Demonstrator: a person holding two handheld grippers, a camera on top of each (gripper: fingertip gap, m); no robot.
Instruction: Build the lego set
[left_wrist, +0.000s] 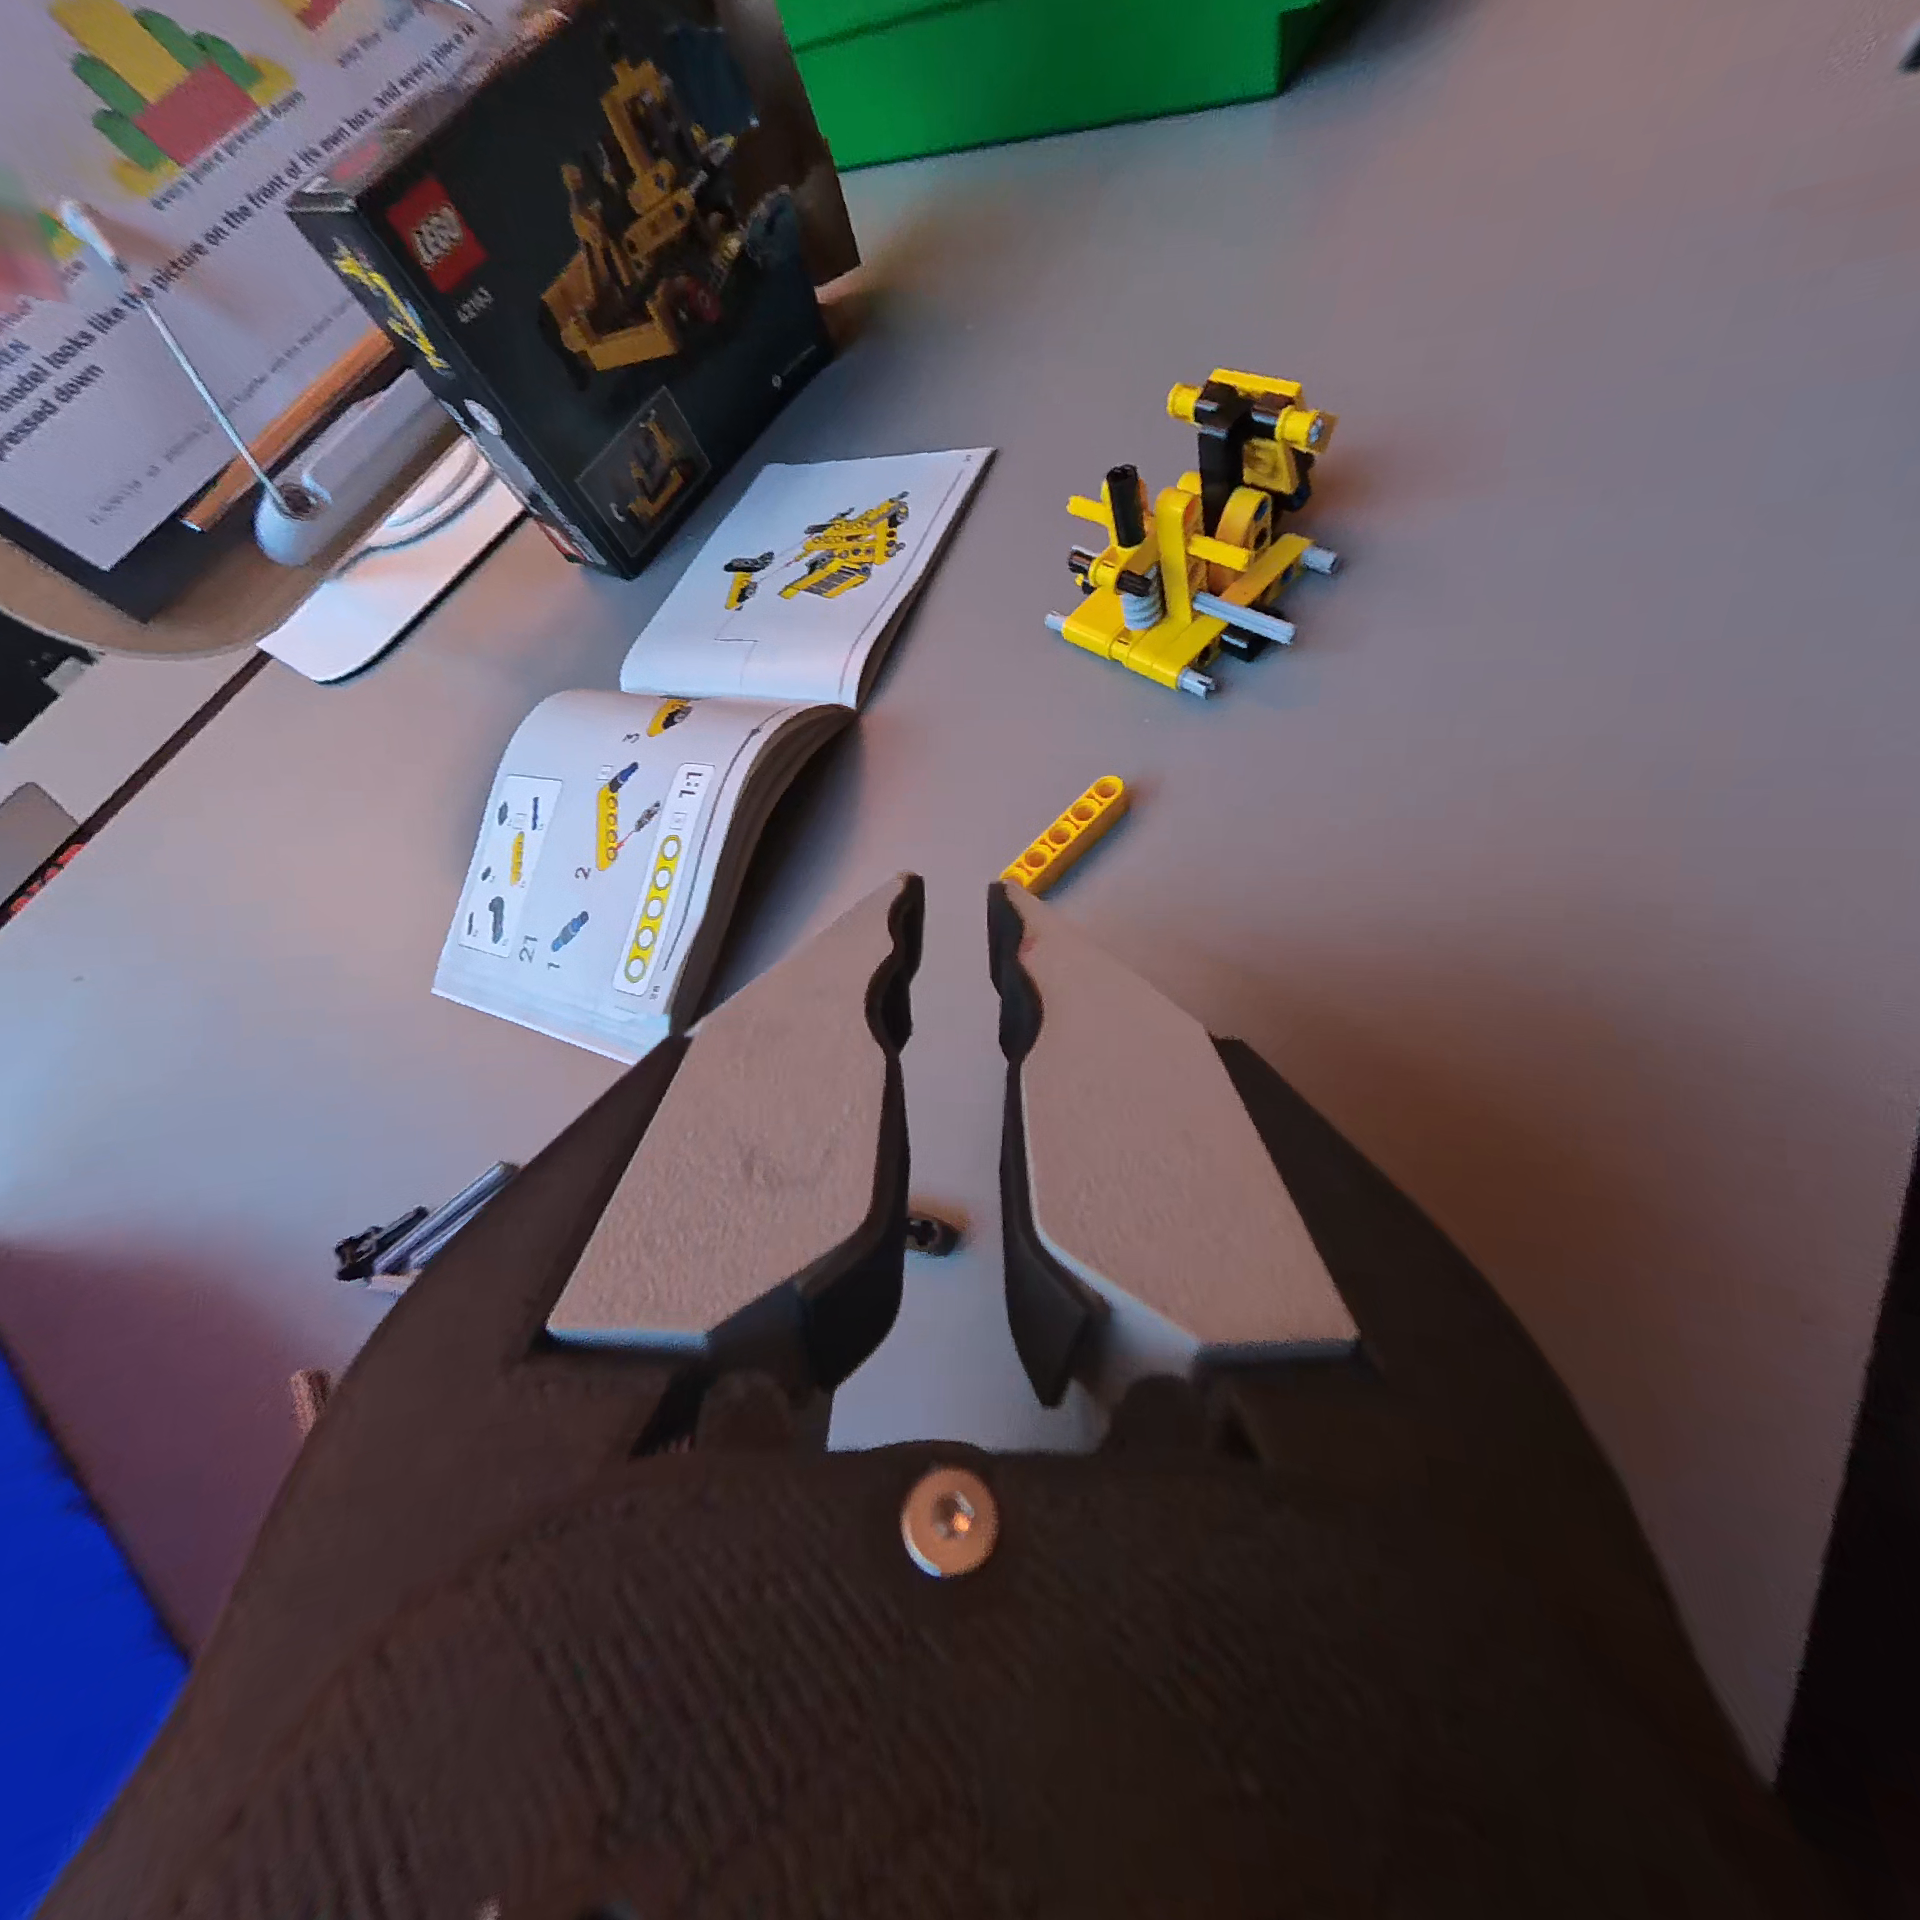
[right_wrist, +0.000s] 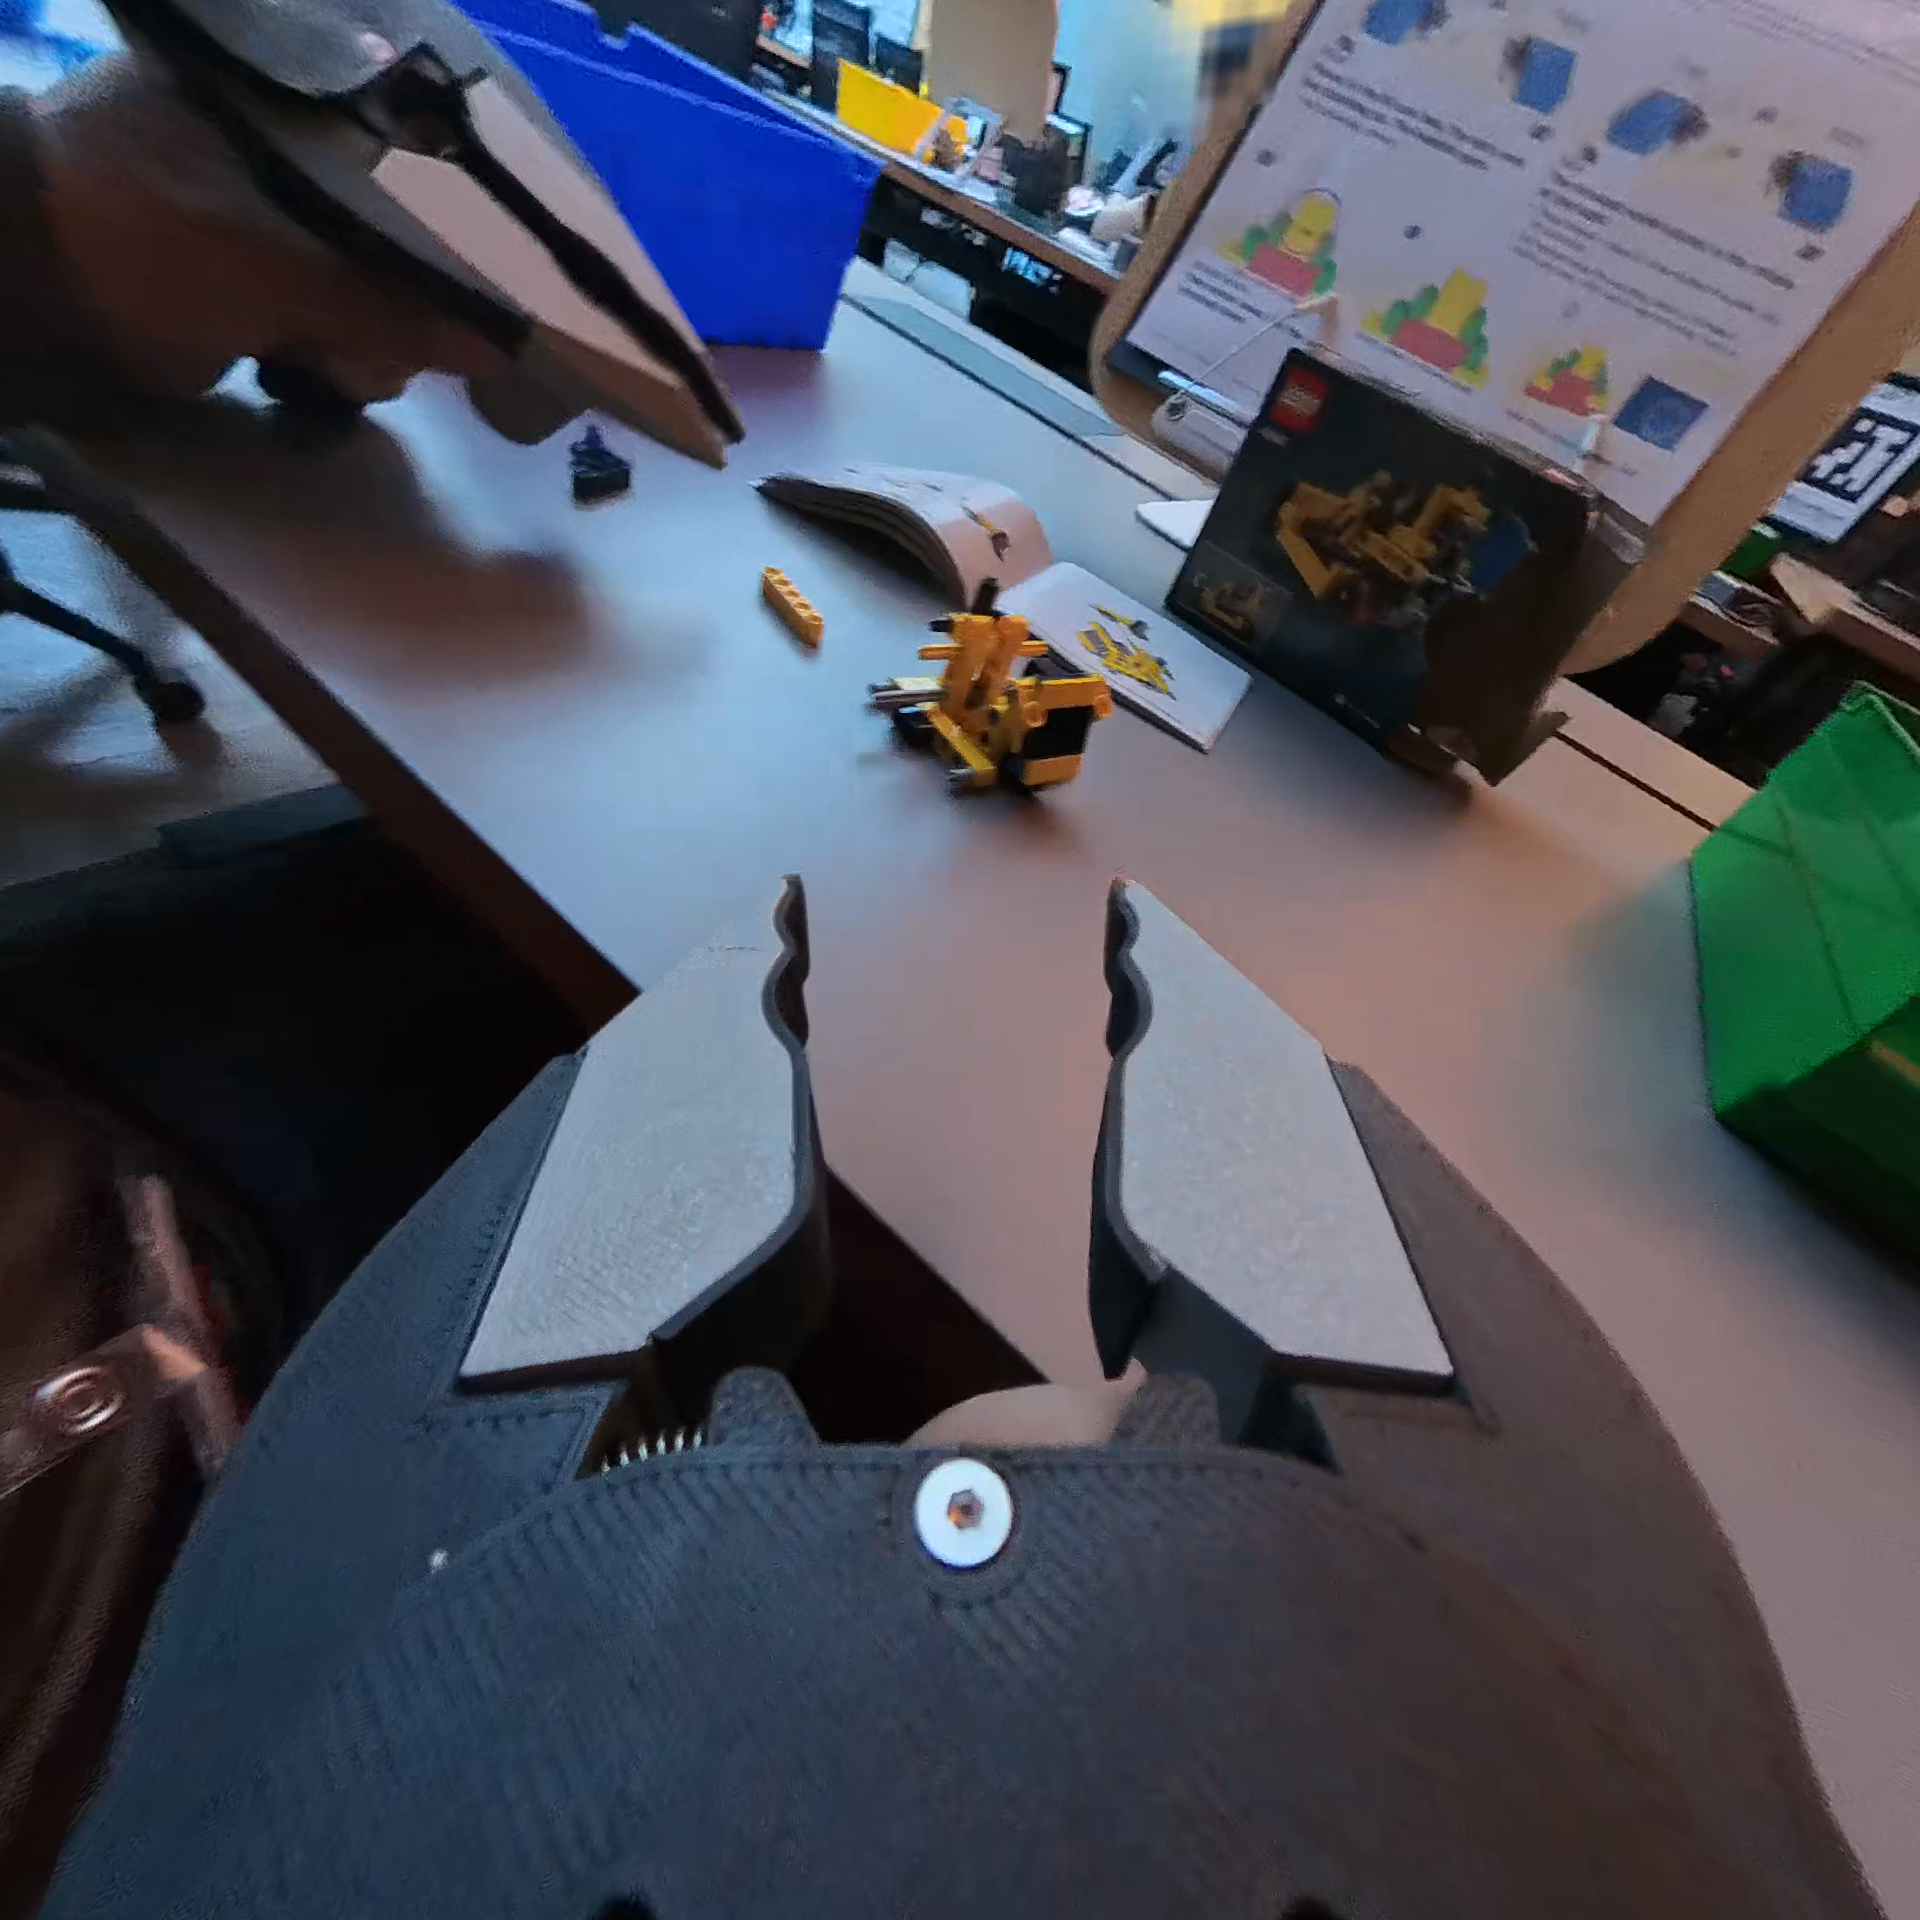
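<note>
The grey desk carries everything. At its far side, about eleven o'clock in the left wrist view, stands the dark set box, and just in front of it lies the open instruction booklet, pages up. A green bin sits at three o'clock in the right wrist view, a blue bin at eleven.

The half-built yellow model stands at one o'clock from the left tool, well apart from it. It looks light and stiff but likely to shed parts if squeezed across its upright arms or protruding grey axles; the low yellow base is the safer place to hold.

The left tool hovers over the desk with its jaws a narrow gap apart, nothing between them. The right tool is spread wide and empty, low over the near edge.

A loose yellow beam with holes lies flat just beyond the left tool's tips, at about one o'clock. It is rigid, light and smooth, so it may skate; pinching its long sides near the middle seems best. Small dark pieces lie at nine o'clock, too blurred to name.
</note>
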